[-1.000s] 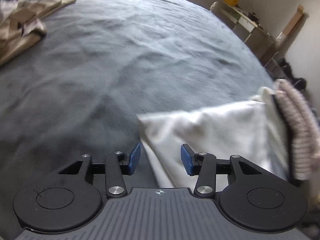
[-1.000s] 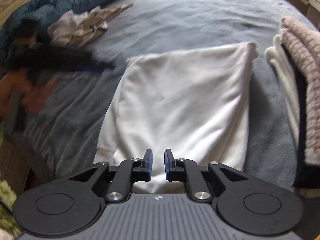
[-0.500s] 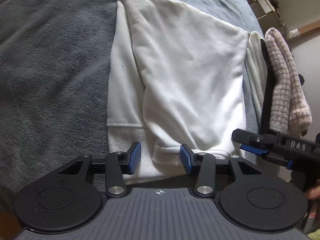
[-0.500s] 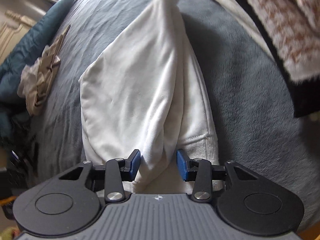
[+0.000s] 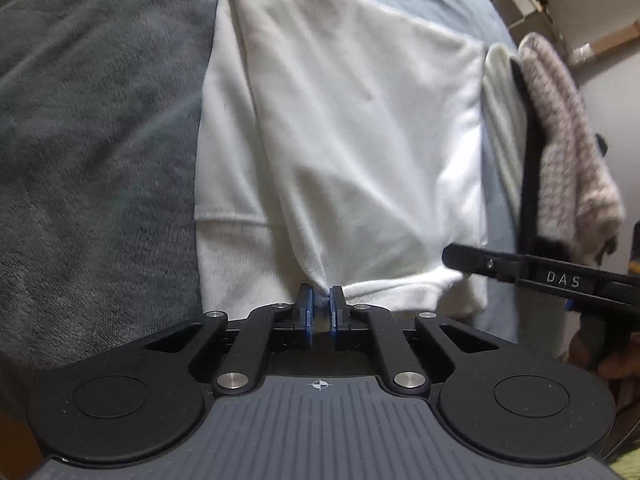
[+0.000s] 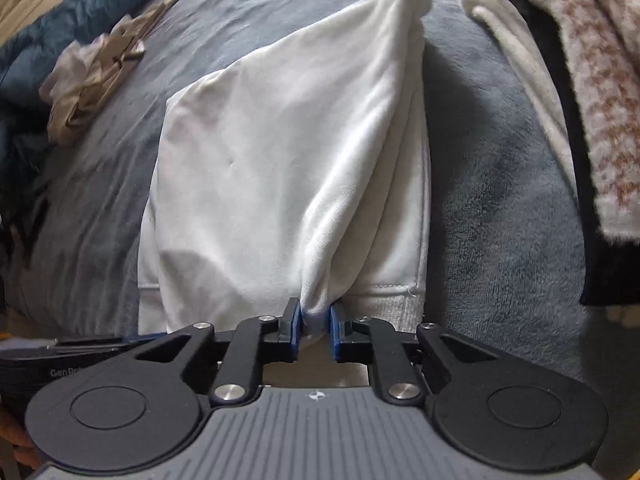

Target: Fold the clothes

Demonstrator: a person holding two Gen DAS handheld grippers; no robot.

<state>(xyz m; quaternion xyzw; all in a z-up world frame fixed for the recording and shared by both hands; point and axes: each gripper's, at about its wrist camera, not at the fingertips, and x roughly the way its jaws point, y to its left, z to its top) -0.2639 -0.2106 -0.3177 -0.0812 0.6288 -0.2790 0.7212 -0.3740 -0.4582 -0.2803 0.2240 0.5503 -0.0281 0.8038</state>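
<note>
A: Biggest thing first: we have the grey blanket (image 5: pixel 100 128) spread over the bed as our folding surface, and the white garment (image 5: pixel 352 152) lies flat in the middle of it, already doubled over on itself.

B: Right, and beside it the stack of folded knits (image 6: pixel 576 92) sits well apart, so we judge that is where finished pieces go. The crumpled beige cloth (image 6: pixel 92 76) waits far off near the teal quilt (image 6: pixel 48 48).

A: Now our hands. The left gripper (image 5: pixel 320 312) is closing, its blue pads pinching a tuck of white fabric at the near hem.

B: And the right gripper (image 6: pixel 314 330) is closing too, with a thicker bunch of the same garment between its pads, at the other near corner.

A: Two corners pinched together lets us lift the near edge evenly for the next fold.

B: Whether we caught every layer is hard to tell; the fabric hides that.
</note>
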